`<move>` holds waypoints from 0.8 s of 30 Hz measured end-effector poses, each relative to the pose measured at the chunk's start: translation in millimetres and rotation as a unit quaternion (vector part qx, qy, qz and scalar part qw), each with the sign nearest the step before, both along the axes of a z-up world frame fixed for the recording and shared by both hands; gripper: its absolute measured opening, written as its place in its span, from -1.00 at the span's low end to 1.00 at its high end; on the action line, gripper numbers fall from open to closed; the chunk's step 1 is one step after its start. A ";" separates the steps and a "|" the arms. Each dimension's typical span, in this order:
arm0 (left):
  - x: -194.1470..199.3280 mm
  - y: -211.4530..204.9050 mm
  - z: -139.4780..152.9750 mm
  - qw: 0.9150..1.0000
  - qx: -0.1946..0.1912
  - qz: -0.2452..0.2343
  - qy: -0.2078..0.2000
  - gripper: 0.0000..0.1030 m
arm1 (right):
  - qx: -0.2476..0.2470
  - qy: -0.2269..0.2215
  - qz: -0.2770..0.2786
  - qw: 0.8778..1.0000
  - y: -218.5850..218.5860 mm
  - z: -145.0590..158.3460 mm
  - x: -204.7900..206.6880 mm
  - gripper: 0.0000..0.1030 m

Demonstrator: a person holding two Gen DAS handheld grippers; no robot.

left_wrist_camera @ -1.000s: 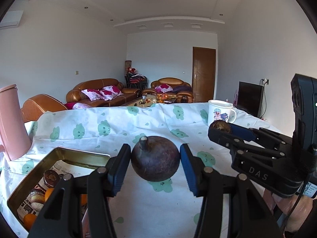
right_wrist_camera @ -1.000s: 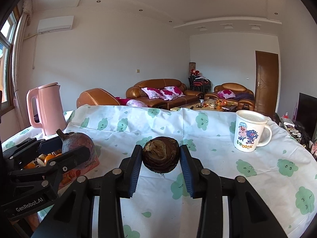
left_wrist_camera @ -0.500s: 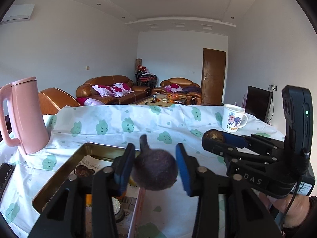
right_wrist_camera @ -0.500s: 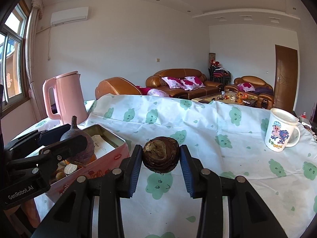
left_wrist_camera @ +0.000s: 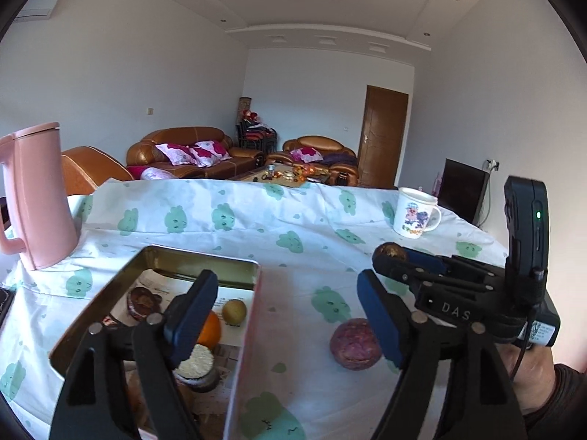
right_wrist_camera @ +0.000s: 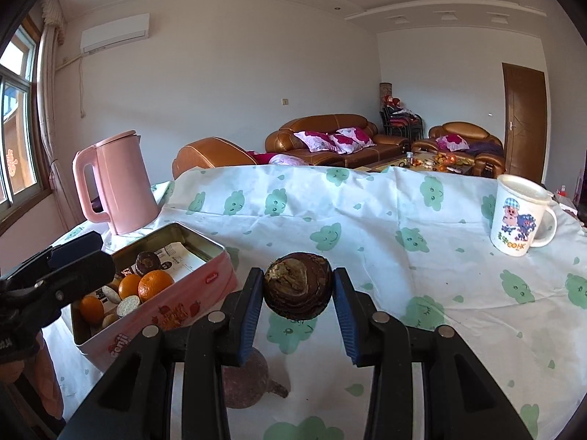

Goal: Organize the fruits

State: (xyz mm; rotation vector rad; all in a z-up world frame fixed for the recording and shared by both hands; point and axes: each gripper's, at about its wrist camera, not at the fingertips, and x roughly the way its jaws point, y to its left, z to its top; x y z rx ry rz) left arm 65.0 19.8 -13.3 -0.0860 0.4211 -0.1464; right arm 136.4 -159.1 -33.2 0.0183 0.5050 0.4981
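The left hand-held gripper [left_wrist_camera: 286, 315] is opening with nothing between its jaws, and its purple fruit [left_wrist_camera: 354, 344] lies on the surface [left_wrist_camera: 293, 220] just beside the pink tin [right_wrist_camera: 176, 308], not inside it. The right hand-held gripper [right_wrist_camera: 297, 293] is clamped on a dark brown fruit [right_wrist_camera: 298, 285], and I judge it should be carried well over the tin's rim and lowered among the oranges [right_wrist_camera: 154, 284] before the jaws part. In the right wrist view the purple fruit is mostly hidden under the gripper, and the near end of the tin is cut off.
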 end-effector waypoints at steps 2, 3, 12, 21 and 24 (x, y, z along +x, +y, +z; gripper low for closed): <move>10.3 -19.0 -7.6 0.999 0.003 -0.029 0.026 0.55 | 0.000 0.000 -0.020 1.000 -15.4 1.1 -1.0 -0.22; 15.8 -27.5 -12.3 0.998 0.003 -0.042 0.041 0.55 | 0.002 0.000 -0.028 1.000 -23.2 1.2 -0.9 -0.22; 49.3 -59.7 -42.4 0.984 0.031 -0.071 0.159 0.39 | 0.029 -0.001 -0.030 0.999 -46.7 1.4 -4.1 -0.22; 36.0 -58.0 -34.4 0.987 0.041 -0.074 0.135 0.00 | 0.020 -0.002 -0.013 1.000 -36.4 2.7 -7.1 -0.21; 25.9 -42.1 -20.2 0.993 0.033 -0.050 0.101 0.00 | 0.012 -0.003 0.000 1.000 -24.9 4.8 -7.2 -0.22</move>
